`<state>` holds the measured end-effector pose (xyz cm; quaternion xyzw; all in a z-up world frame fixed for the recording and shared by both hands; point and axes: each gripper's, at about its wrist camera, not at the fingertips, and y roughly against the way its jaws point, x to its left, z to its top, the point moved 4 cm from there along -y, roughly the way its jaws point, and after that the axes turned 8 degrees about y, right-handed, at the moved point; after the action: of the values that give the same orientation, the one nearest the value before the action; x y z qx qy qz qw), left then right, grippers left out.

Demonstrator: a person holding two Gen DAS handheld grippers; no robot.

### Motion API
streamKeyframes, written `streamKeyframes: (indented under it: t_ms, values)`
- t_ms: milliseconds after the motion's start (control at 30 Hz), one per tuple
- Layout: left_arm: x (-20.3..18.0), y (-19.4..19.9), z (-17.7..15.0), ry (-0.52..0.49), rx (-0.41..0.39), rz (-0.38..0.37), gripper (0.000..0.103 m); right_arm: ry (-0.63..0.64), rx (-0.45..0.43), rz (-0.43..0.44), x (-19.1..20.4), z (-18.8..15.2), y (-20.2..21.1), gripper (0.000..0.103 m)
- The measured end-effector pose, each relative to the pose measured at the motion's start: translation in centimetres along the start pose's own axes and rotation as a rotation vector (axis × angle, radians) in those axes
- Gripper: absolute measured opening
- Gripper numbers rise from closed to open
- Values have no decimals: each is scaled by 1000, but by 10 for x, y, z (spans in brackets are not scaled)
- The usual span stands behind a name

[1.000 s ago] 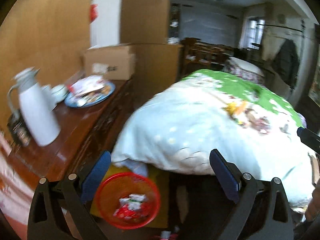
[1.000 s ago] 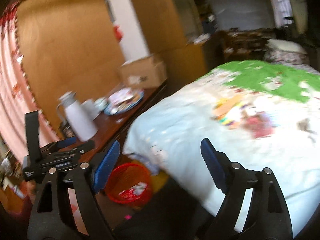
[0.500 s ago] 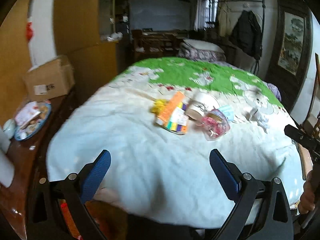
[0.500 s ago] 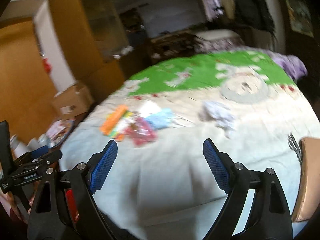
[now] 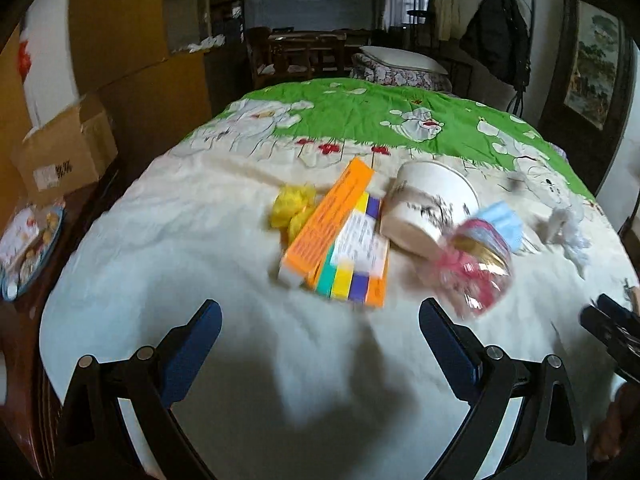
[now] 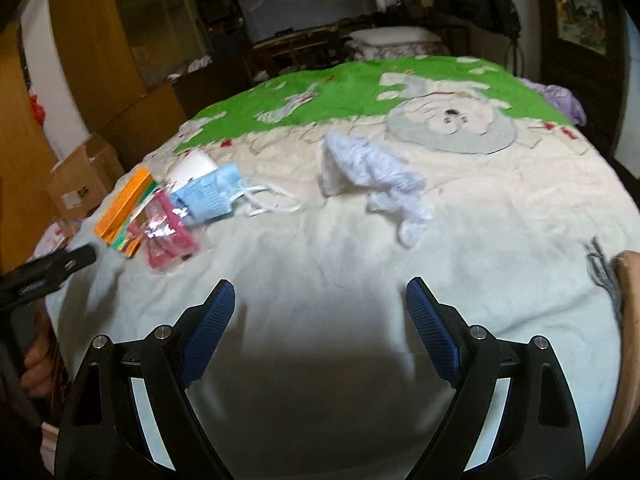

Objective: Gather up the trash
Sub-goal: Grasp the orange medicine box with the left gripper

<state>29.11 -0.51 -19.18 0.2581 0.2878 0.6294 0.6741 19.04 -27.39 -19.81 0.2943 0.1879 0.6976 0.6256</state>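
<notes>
**Both tools now over the bed trash**

View swings off the red bin and the tabletop onto the bed. Left tool and right tool both gape, nothing held. Orange box, paper cup and pink wrapper lie ahead; crumpled tissue sits apart (nearer my right). Picking can start.

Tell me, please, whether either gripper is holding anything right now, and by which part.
Nothing is held. The left gripper and right gripper are both open over the quilt.
</notes>
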Motion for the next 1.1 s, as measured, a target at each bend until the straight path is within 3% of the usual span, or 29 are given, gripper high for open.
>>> streamKeyframes:
  t_ms: [133, 300, 433, 600, 800, 867, 900, 967, 1100]
  values:
    - [-13, -24, 10, -83, -30, 48, 97, -41, -3, 12, -7, 0, -1, 85]
    - [-20, -52, 8, -120, 15, 44, 97, -126, 38, 55, -18, -2, -10, 85]
    - [-21, -69, 8, -118, 85, -7, 97, -109, 39, 40, -14, -2, -10, 86]
    - [-17, -78, 13, -77, 115, -45, 97, -96, 43, 31, -11, -1, -13, 89]
    - [-20, -77, 13, -87, 92, 6, 98, -81, 54, 12, -8, 1, -17, 92]
    - [-22, -74, 13, -100, 68, 23, 91, -73, 57, 5, -6, 2, -18, 93]
    - [-22, -71, 12, -102, 54, 18, 80, -69, 59, 1, -5, 2, -19, 93]
    - [-21, -65, 11, -93, 38, -22, 67, -65, 61, -2, -4, 2, -19, 93]
    - [-10, -44, 10, -35, -22, -101, 63, -70, 60, 5, -5, 3, -19, 93]
